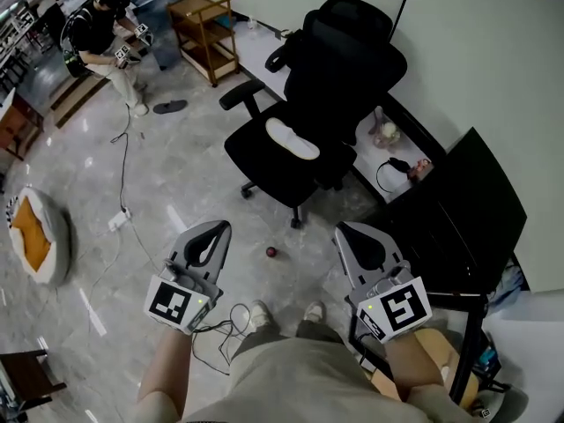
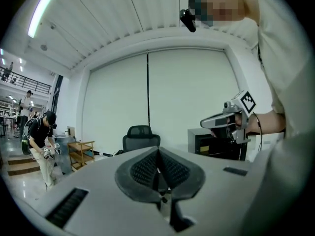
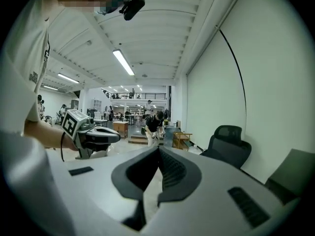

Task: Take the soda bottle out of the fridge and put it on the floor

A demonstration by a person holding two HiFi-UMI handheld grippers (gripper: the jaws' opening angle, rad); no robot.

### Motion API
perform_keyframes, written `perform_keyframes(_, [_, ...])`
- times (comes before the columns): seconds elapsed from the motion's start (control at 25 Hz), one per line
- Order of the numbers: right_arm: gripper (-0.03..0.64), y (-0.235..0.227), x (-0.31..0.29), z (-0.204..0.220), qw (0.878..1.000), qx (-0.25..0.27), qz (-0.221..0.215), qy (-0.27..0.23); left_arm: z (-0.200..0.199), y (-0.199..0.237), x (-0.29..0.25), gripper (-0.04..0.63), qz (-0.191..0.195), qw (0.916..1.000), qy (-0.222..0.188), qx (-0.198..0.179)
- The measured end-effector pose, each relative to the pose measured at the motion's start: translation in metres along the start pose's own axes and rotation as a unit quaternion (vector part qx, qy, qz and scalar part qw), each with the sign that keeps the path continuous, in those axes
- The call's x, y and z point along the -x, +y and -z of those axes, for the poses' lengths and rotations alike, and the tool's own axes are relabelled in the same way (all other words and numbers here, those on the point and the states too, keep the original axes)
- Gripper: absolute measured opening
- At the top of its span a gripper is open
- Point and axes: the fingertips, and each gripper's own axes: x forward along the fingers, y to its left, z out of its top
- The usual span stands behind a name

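A large open workroom with a glossy, grey, marble-patterned floor is seen from above. A white bench runs along the pale wall on the right. In front of it stands a black mesh-backed office chair on a star base, with a white oval pad on its seat. Right of the chair is a black, box-shaped cabinet with flat, hard-edged panels. A slatted wooden cart stands at the bench's far end, and another person bends over near it.

A round white cushion bed with an orange centre lies at the left edge. A thin black cable leads to a white power strip on the floor. A small dark red ball lies between the chair base and the wearer's white shoes. The floor left of the chair is broad and open, while the right side is crowded by the chair, bench and cabinet.

The left hand-held gripper and the right hand-held gripper are smooth grey plastic shells with marker cubes at the wrists. They are held side by side, well apart, over the floor. Each gripper's own view shows its ribbed black pads pressed together, clenched on nothing. The soda bottle cannot be made out in any view.
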Motion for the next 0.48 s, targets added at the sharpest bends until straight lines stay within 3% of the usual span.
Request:
perform_keyframes(0.32, [-0.005,0.017,0.040,-0.055,0.999,0.015,0.005,-0.050,-0.047,-0.023,0.027,0.006,-0.011,0.9988,-0.022,-0.043])
perform_keyframes(0.48, [-0.005,0.024,0.056,-0.069,0.998,0.016,0.008,-0.061,-0.063,-0.032,0.041,0.006,-0.013,0.9984,-0.032,-0.045])
